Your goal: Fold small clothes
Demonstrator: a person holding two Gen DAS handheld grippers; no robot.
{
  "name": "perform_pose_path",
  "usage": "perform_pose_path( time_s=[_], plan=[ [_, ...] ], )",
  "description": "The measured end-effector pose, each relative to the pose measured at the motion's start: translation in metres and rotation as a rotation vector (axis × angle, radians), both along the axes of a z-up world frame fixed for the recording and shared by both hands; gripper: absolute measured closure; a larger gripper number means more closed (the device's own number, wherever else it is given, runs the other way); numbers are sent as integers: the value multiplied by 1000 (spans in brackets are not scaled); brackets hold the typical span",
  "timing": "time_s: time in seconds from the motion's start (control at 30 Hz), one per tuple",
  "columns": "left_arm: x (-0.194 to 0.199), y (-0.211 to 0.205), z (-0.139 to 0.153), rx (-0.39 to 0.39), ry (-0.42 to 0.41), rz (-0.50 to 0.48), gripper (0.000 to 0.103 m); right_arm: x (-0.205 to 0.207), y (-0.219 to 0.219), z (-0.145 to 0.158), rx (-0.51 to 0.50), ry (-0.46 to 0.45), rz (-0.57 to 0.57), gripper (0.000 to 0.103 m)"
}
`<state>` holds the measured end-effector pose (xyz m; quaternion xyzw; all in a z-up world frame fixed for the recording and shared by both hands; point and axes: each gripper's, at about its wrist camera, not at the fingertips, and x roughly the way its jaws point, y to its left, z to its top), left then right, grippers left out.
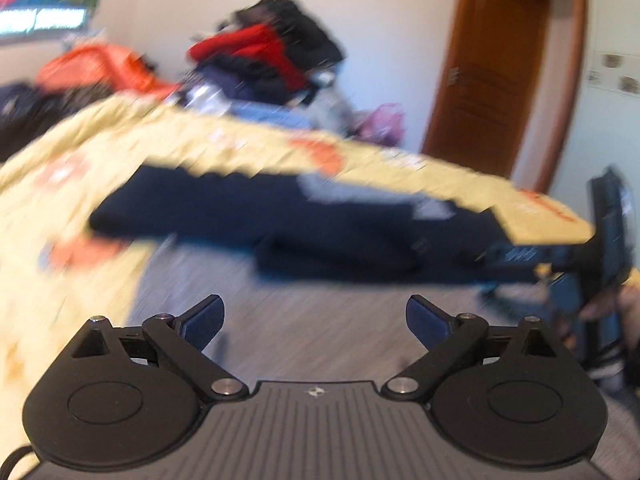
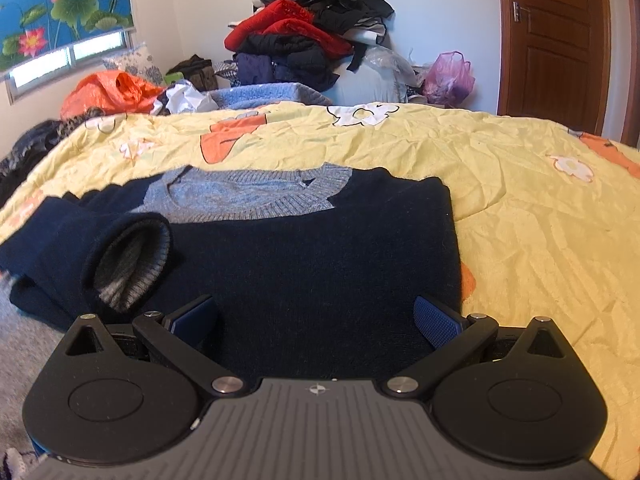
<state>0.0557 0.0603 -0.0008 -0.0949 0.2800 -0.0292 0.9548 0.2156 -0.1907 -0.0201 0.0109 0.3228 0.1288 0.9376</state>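
Observation:
A navy sweater with a grey-blue knitted collar lies flat on the yellow quilt. Its left sleeve is folded inward, with the grey-lined cuff resting on the chest. My right gripper is open just above the sweater's lower edge, and nothing is pinched between its blue pads. The left wrist view is motion-blurred. In it my left gripper is open and empty over a grey surface, short of the sweater. A dark tool body shows at the right edge.
A tall pile of red, black and navy clothes stands behind the bed. An orange bag and a pink plastic bag lie at the back, with a brown door at the right. Grey fabric lies beside the sweater's left.

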Motion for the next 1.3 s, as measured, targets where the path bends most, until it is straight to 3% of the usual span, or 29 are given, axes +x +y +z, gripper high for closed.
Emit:
perform_pose_path(
  time_s=[0.03,0.07,0.13,0.2,0.23,0.3,0.4,0.43,0.5,0.6,0.77,0.9,1.03,1.2,1.23,1.27,1.3],
  plan=[
    [2,11,-5,-60,55,21,5,0,2,2,-14,0,-1,0],
    [1,21,-7,-115,53,32,4,0,5,7,-8,2,-20,0],
    [-1,32,-9,-179,27,81,2,-5,7,25,125,-19,-31,0],
    [-1,32,-9,-177,25,92,1,-4,18,39,258,-13,20,0],
    [-2,29,-8,-157,28,88,1,1,30,41,271,21,59,0],
    [-1,25,-7,-119,38,79,1,12,54,41,242,88,120,0],
    [-5,27,-7,-120,38,80,1,22,84,33,180,102,161,3],
    [-5,28,-7,-127,35,81,1,24,91,29,171,110,158,11],
    [4,25,-8,-142,31,81,1,28,99,20,173,138,163,72],
    [6,28,-8,-156,27,82,0,26,99,22,189,111,169,80],
    [5,27,-8,-146,29,81,0,31,77,62,185,44,205,81],
    [5,28,-8,-154,27,83,0,42,40,92,55,0,201,81],
    [5,29,-9,-153,27,81,0,64,-6,85,-65,45,101,81],
    [5,29,-8,-150,29,82,0,71,-37,52,-3,137,26,80],
    [5,29,-8,-149,29,81,0,72,-37,43,12,158,16,78],
    [5,28,-8,-146,30,81,0,73,-37,37,24,178,-8,67],
    [5,28,-8,-140,32,80,0,72,-37,32,35,186,-37,47]
  ],
)
